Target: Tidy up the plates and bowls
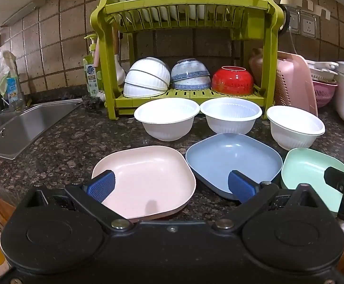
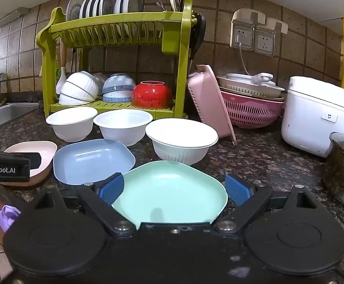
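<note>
three plates and three white bowls before green rack

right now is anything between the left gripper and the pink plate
Nothing visible. The left gripper is open right over the pink plate, one finger above its near-left rim; the blue plate sits beside it.

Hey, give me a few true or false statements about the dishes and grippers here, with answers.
1. Three white bowls stand upright on the counter. True.
2. The left gripper is shut on the pink plate. False: it is open.
3. The blue plate lies between the pink and green plate. True.
4. The red bowl sits on the rack's top tier. False: bottom tier, upside down.
5. The right gripper is open. True.
</note>
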Motion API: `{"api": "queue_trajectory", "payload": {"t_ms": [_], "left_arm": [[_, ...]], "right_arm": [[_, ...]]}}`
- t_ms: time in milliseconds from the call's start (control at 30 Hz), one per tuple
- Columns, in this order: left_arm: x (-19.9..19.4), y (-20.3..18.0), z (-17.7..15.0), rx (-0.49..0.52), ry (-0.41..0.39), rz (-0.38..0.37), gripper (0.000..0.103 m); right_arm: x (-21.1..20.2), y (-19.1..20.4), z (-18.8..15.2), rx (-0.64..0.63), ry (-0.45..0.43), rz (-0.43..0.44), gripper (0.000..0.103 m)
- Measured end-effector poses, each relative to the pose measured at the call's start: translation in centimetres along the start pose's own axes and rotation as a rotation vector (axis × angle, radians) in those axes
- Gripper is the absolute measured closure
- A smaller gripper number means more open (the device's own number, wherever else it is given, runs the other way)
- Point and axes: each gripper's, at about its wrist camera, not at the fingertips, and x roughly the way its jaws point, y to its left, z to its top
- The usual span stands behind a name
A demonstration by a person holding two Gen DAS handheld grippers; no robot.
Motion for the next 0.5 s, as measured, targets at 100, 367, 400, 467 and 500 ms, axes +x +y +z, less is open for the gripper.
{"api": "queue_trajectory", "payload": {"t_ms": [100, 367, 400, 467, 500], "left_arm": [[-0.03, -0.06, -0.02, 0.004, 0.002, 0.0, 0.002], [0.08, -0.14, -0.03, 0.011, 0.005, -0.003, 0.002], [0.08, -0.13, -0.05, 0.012, 0.005, -0.003, 0.002], [0.11, -0.21, -0.07, 0.015, 0.006, -0.005, 0.002], [0.14, -0.23, -0.06, 0.016, 0.008, -0.005, 0.002]], "right_arm": [[-0.01, 0.01, -0.03, 0.001, 0.002, 0.0, 0.006], [0.01, -0.07, -0.06, 0.003, 0.003, -0.001, 0.006], [0.02, -0.05, -0.04, 0.003, 0.003, -0.001, 0.006], [0.04, -0.06, -0.05, 0.002, 0.004, -0.001, 0.006], [0.02, -0.03, -0.04, 0.002, 0.004, -0.002, 0.006]]}}
